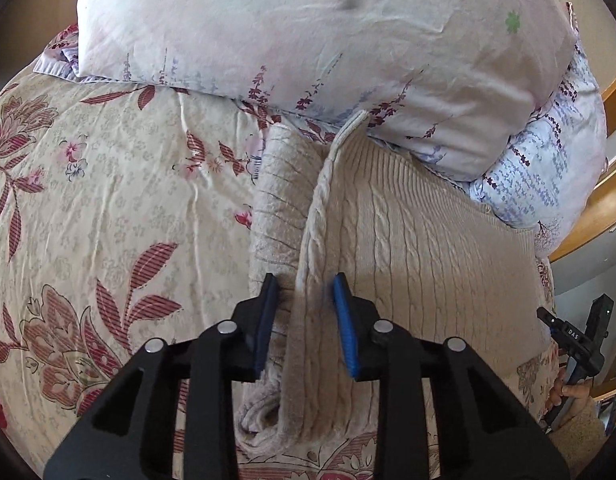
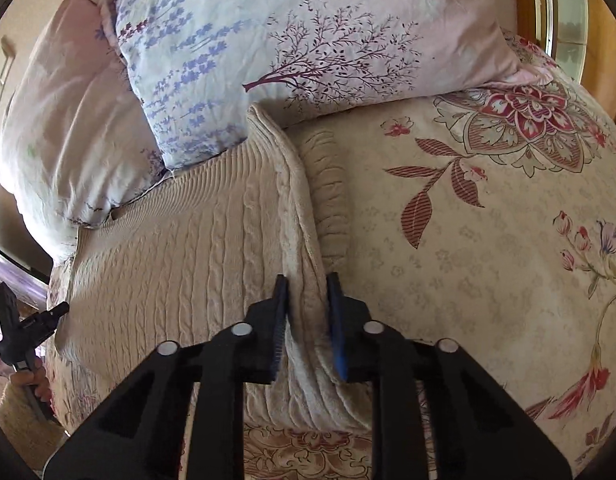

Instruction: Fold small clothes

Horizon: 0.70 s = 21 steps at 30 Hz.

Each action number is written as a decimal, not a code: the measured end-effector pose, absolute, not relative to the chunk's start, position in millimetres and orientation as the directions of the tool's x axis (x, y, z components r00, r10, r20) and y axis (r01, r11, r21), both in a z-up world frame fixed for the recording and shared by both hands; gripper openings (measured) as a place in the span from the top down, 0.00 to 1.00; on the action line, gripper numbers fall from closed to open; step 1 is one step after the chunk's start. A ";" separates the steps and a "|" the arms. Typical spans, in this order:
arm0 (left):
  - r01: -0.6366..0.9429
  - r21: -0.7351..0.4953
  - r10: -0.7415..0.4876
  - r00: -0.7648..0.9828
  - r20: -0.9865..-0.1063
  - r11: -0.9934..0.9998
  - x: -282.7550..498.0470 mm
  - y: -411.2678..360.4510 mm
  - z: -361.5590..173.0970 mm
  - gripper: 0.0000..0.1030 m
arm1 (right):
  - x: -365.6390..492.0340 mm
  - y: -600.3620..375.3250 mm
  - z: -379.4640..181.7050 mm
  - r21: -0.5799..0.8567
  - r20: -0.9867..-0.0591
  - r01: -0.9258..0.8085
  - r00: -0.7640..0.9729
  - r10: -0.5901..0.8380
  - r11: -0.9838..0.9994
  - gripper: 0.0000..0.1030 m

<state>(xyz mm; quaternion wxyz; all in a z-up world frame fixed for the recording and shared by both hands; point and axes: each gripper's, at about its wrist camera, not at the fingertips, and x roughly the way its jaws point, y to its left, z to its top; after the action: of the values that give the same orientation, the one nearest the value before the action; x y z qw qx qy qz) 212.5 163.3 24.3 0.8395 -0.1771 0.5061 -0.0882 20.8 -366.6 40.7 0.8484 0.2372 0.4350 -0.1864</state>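
Your left tool [image 1: 304, 300] and right tool [image 2: 308, 300] each sit partly open around a side edge of the cream sweater [image 1: 407, 248] on the bed [image 1: 108, 200], ready to pinch and fold it inward.

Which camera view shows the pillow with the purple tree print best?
The right wrist view: the pillow faces the camera there, and the tree print is plain. The left wrist view shows only its side edge, under another pillow.

big pillows [image 1: 308, 32] blocking the far side past the sweater [image 1: 407, 240], open flowery bedspread [image 1: 108, 200] on both outer sides
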 end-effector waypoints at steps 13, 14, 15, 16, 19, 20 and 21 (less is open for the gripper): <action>0.003 -0.400 -0.354 0.472 -0.807 0.917 195.2 175.7 35.0 0.94 | -3.7 -349.5 54.6 0.223 -0.817 0.551 0.556 -0.154 0.804 0.89; -0.001 -0.401 -0.354 0.468 -0.810 0.916 195.7 176.8 33.0 0.93 | -2.7 -350.1 49.5 0.206 -0.827 0.562 0.537 -0.165 0.801 0.89; -0.010 -0.403 -0.353 0.465 -0.812 0.915 196.8 177.1 30.4 0.93 | -2.2 -351.6 45.5 0.196 -0.834 0.576 0.524 -0.175 0.794 0.89; -0.017 -0.401 -0.348 0.463 -0.815 0.916 198.3 176.1 28.0 0.93 | -4.4 -354.1 44.1 0.197 -0.834 0.585 0.521 -0.178 0.787 0.89; -0.032 -0.393 -0.334 0.465 -0.820 0.919 203.1 173.7 21.5 0.93 | 4.3 -355.1 40.7 0.158 -0.834 0.601 0.506 -0.220 0.784 0.89; -0.036 -0.395 -0.334 0.468 -0.818 0.918 203.8 173.7 21.0 0.93 | 8.4 -355.2 36.1 0.137 -0.843 0.603 0.487 -0.228 0.786 0.89; -0.038 -0.396 -0.333 0.470 -0.817 0.917 203.5 174.3 20.8 0.91 | 8.0 -356.3 33.9 0.129 -0.848 0.605 0.478 -0.229 0.786 0.89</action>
<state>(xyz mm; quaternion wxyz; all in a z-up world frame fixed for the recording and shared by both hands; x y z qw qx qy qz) 203.5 174.3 20.8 0.8376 -0.1831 0.5071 -0.0881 8.0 -356.3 33.9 0.8334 0.2111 0.4453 -0.2502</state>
